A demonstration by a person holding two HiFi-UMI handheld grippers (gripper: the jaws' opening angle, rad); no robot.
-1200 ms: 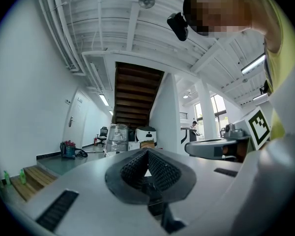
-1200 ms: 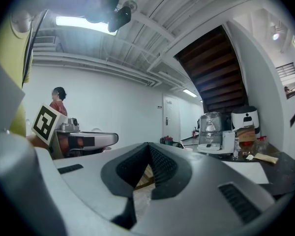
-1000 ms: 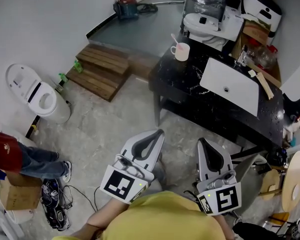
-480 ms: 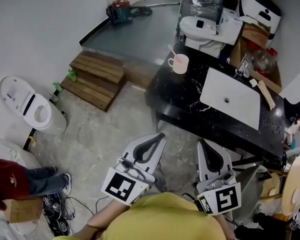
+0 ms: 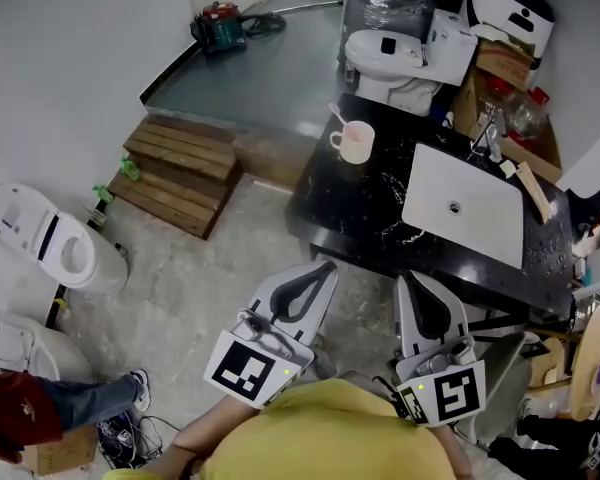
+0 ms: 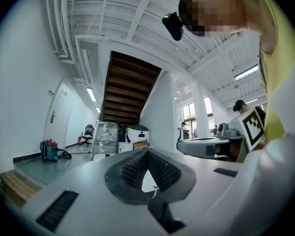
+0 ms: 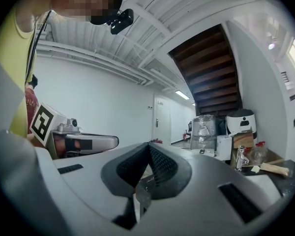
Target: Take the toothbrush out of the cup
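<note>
A pale pink cup (image 5: pixel 357 142) stands on the far left corner of the black counter (image 5: pixel 370 203), with a toothbrush (image 5: pixel 335 116) leaning out of it to the left. Both grippers are held low and close to my body, well short of the counter. In the head view my left gripper (image 5: pixel 320 265) is shut with nothing in it, its jaws pointing toward the counter's front edge. My right gripper (image 5: pixel 402 281) is also shut and empty. The left gripper view shows its jaws (image 6: pixel 147 154) pressed together. Those in the right gripper view (image 7: pixel 148 146) are likewise pressed together, with the counter's far end beyond them.
A white sink basin (image 5: pixel 463 203) with a faucet (image 5: pixel 485 133) and a wooden stick (image 5: pixel 533 190) fills the counter's right part. A toilet (image 5: pixel 390 53) stands behind the counter, another toilet (image 5: pixel 50 253) at the left. A wooden pallet (image 5: pixel 180 173) lies on the floor. A person in red (image 5: pixel 20 418) is at bottom left.
The view has shifted: the counter and cup sit lower and nearer, and the person in red has slid toward the bottom left corner. Both grippers stay shut, held the same way.
</note>
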